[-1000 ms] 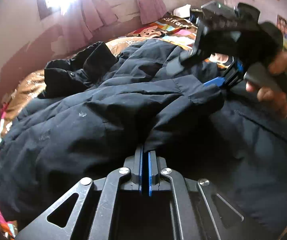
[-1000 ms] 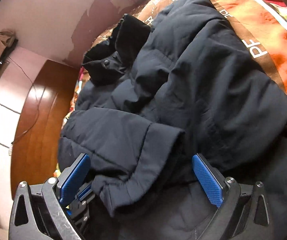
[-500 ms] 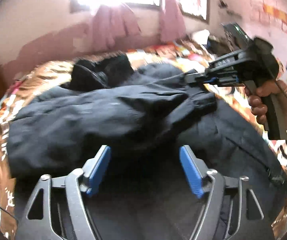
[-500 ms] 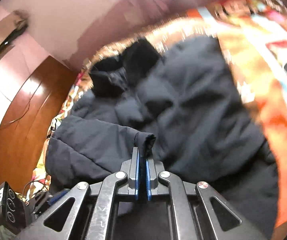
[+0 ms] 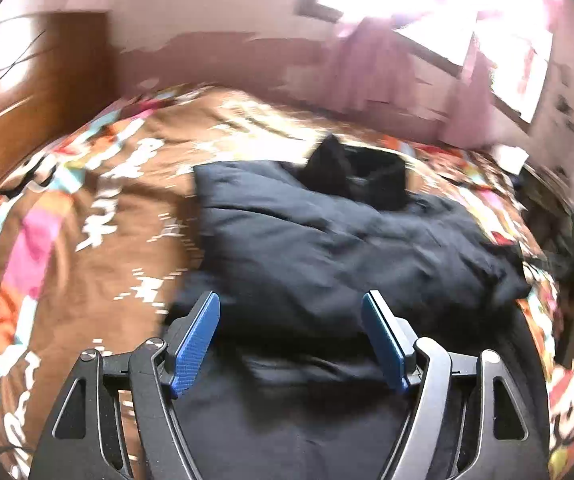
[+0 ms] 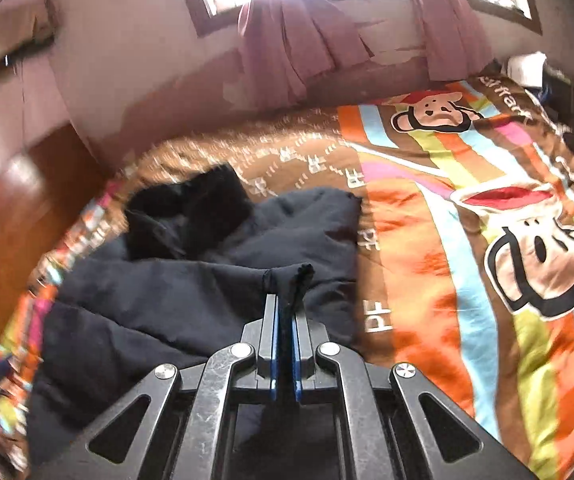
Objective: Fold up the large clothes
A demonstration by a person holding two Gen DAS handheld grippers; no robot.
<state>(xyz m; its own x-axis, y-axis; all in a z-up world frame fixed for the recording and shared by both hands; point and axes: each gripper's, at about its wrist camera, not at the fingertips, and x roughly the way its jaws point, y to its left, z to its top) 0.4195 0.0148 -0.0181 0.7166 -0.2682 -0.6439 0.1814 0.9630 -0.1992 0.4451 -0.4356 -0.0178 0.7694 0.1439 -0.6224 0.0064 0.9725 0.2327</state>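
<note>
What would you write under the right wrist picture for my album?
Right tongs pinch the cuff of a dark jacket lying on a cartoon monkey bedspread.

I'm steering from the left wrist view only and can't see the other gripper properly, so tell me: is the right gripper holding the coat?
Observer: Yes. The right gripper is shut on the cuff of the dark coat.
Operator: Which part of the coat is that?
Observer: The end of a sleeve, bunched just above the gripper.
Operator: What's right of the coat there?
Observer: Bare bedspread with cartoon monkey faces.
</note>
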